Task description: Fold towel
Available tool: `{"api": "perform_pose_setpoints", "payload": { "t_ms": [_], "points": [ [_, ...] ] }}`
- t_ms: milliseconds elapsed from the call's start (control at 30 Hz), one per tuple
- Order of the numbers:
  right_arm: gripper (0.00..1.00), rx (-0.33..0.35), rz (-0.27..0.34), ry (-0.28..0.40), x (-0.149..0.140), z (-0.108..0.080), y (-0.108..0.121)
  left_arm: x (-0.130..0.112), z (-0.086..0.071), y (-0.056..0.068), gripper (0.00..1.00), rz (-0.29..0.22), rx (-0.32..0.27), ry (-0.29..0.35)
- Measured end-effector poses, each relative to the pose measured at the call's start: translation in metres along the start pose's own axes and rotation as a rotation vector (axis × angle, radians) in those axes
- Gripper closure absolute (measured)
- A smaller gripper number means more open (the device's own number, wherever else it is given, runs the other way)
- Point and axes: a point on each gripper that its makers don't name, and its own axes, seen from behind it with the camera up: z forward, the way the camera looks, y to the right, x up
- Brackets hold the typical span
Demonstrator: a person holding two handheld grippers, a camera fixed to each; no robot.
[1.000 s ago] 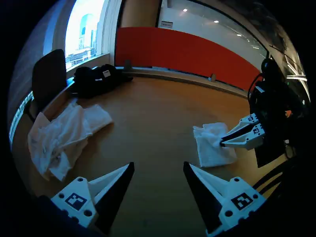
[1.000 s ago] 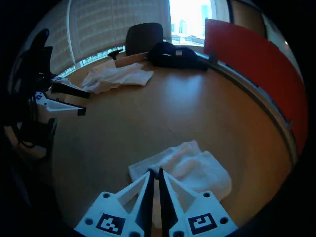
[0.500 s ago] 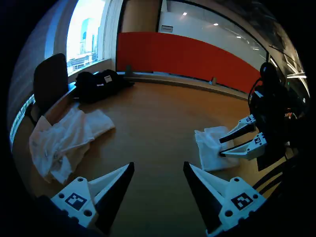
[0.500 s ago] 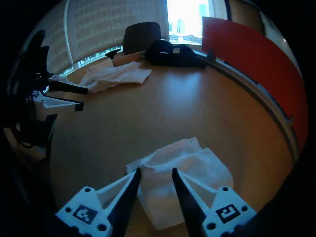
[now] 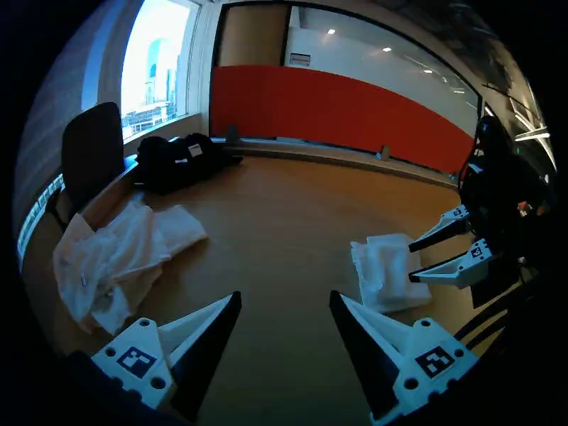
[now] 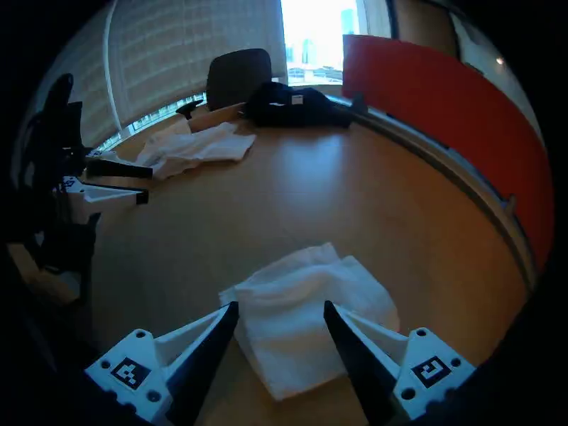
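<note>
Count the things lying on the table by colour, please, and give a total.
White: 2, the folded towel and the crumpled cloth heap, counted as one
Black: 1, the bundle near the window
Total: 3

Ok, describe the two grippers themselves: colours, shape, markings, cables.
The left gripper and the right gripper each have two white wedge-shaped fingers tapering to points, with black inner faces. Each finger carries a square black-and-white marker and small round holes near its base. Behind the fingers sits a dark body with black cables.
</note>
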Motion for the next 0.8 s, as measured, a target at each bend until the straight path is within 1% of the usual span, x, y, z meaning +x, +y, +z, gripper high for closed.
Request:
{"api": "perform_pose_setpoints", "payload": {
  "t_ms": [100,300,500,600,800],
  "points": [
    [0.08,-0.021,0.015,-0.021,-0.016,-0.007,0.005,0.002,0.000,-0.001,0.08,0.004,0.002,0.012],
    [0.07,-0.054,0.066,-0.058,-0.049,-0.022,0.010,0.003,0.002,0.001,0.08,0.009,-0.003,0.027],
    [0.08,-0.069,0.093,-0.099,-0.078,-0.029,0.008,0.006,0.003,0.004,0.08,0.013,-0.007,0.042],
    [0.07,-0.073,0.099,-0.109,-0.084,-0.028,0.005,0.008,0.003,0.005,0.08,0.014,-0.009,0.055],
    [0.08,-0.081,0.102,-0.116,-0.087,-0.024,0.001,0.009,0.002,0.005,0.08,0.020,-0.010,0.061]
  ]
}}
